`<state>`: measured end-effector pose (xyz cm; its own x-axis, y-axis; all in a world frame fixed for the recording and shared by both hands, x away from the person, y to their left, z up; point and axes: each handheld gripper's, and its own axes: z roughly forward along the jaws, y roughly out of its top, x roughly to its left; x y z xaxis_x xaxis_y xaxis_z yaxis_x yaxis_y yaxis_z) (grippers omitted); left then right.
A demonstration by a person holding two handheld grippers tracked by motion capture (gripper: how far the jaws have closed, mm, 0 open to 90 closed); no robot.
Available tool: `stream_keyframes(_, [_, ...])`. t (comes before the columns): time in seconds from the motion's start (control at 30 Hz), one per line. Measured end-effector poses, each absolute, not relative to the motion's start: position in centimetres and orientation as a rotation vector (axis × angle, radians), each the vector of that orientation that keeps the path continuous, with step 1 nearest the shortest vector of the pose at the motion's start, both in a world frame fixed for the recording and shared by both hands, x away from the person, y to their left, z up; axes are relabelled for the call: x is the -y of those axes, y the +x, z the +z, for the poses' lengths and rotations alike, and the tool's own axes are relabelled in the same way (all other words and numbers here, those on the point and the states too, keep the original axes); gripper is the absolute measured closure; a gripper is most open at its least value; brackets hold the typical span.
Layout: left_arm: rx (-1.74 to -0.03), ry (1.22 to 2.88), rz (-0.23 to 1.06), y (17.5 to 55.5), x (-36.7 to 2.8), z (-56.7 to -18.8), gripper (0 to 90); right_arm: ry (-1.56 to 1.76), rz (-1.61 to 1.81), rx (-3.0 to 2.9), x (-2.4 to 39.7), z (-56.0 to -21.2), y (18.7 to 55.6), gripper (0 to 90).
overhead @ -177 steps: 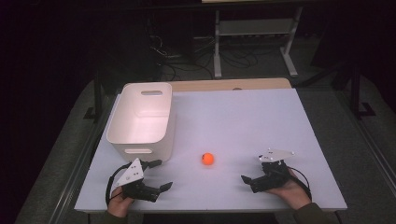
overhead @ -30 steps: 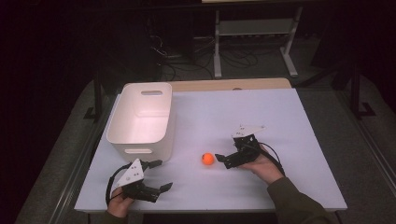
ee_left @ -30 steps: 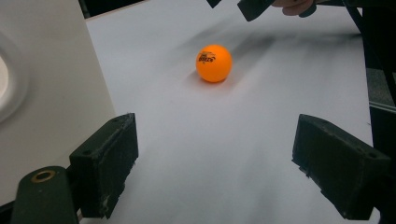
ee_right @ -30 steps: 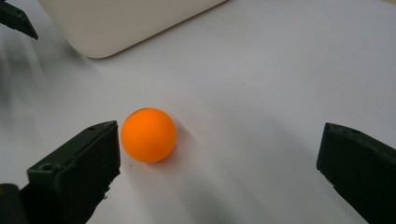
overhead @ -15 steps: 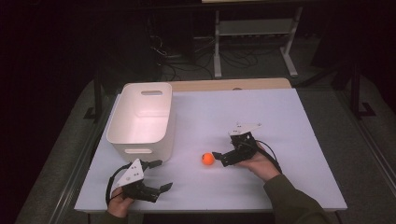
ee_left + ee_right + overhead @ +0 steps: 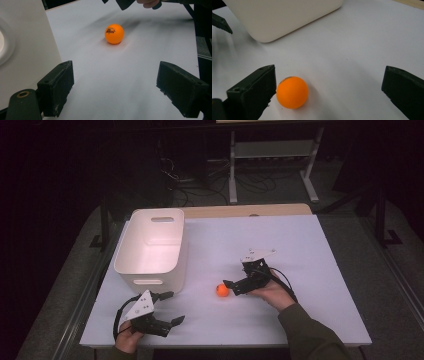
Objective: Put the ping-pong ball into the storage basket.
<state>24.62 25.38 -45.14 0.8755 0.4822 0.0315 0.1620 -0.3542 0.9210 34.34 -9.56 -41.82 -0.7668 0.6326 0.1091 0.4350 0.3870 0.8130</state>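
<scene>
- White plastic bin, one in all, stands on the pale worktop with its handled short side toward the person; it has not shifted since any earlier frame.
- Left of the orange ball and just in front of the bin, the left gripper rests low on the worktop in the person's left hand, in the same spot as six seconds ago, its jaws spread wide apart with nothing between them.
- One orange ball lies on the worktop, just right of the bin's near corner and apart from it; it sits where it sat before. In the left gripper view the ball carries a small dark print and lies well ahead of the jaws.
- Right of the ball, the right gripper has come in from the worktop's near right corner, where it lay six seconds ago, and over the last second it has closed the last of the gap.
- Its jaws stand wide open around the ball: in the right gripper view one jaw is touching the ball or nearly so, the other well clear.
- Two grippers, two hands, one ball, one bin.
</scene>
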Motion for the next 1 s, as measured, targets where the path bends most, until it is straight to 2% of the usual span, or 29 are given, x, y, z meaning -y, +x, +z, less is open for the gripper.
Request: stream_keyframes(1.0, [-0.467, 1.938, 0.350, 24.6, -25.3, -45.1, 14.1, 0.891, 1.302, -2.556, 7.6, -43.4, 34.2, 0.0])
